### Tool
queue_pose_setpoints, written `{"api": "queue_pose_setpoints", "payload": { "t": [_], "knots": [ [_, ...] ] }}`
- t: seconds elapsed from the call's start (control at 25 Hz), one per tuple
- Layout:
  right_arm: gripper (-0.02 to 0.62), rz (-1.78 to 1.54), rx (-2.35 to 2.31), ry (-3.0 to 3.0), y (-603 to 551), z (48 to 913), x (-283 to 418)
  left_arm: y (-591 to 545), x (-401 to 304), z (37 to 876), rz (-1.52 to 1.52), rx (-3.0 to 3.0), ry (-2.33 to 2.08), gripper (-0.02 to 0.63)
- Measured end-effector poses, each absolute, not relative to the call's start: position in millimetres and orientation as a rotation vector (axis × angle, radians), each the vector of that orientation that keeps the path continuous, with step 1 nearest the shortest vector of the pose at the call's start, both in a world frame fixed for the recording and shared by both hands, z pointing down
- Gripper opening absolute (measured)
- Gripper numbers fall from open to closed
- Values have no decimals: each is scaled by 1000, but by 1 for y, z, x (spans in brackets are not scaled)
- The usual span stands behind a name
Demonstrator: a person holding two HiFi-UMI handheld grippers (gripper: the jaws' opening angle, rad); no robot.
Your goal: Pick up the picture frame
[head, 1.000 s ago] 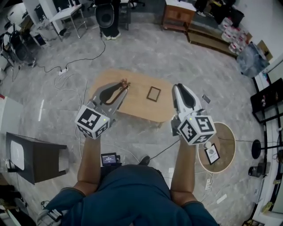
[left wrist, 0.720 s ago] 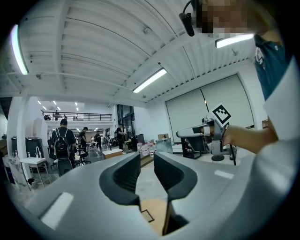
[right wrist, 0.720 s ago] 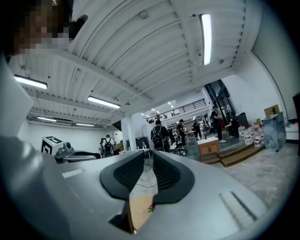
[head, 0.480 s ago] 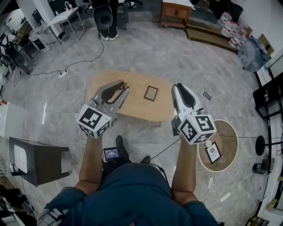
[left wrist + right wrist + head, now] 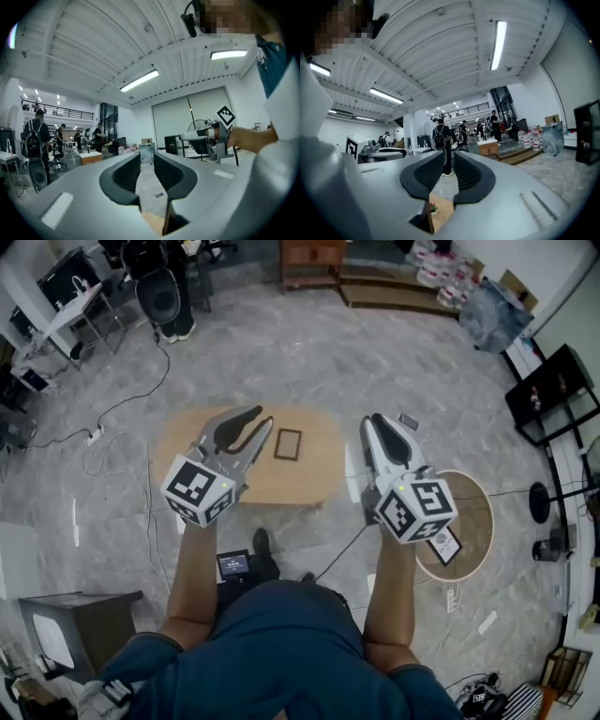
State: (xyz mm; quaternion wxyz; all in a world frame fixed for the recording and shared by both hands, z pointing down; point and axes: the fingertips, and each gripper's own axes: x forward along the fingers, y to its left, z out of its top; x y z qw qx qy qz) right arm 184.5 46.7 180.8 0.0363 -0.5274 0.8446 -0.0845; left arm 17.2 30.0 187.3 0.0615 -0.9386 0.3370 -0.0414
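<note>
The picture frame (image 5: 288, 443), small and dark-rimmed, lies flat on the oval wooden table (image 5: 314, 474). My left gripper (image 5: 263, 418) hangs over the table's left half, its tips just left of the frame and apart from it. My right gripper (image 5: 378, 422) is held off the table's right end, over the floor. Both point away from me and roughly level, so the frame is hidden in both gripper views. Seen from the left gripper (image 5: 146, 156) and from the right gripper (image 5: 449, 154), each pair of jaws stands nearly together with a thin slit and nothing between.
A round side table (image 5: 477, 512) with a small framed card (image 5: 448, 546) stands at my right. A dark flat item (image 5: 408, 421) lies on the floor past the right gripper. Cables (image 5: 112, 427) run over the floor at left. A tiny potted flower (image 5: 433, 207) sits on the table.
The camera has shifted, so the table and frame now sit further left in view. The frame is nearer the left gripper's tips. Neither pair of jaws has changed.
</note>
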Motion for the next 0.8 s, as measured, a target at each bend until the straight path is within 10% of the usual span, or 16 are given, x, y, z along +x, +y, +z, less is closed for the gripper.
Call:
{"api": "queue_pose_setpoints", "payload": {
  "t": [0.8],
  "knots": [
    [66, -314, -1876, 2475, -97, 196, 140, -144, -16, 198, -69, -2968, 771, 81]
  ]
}}
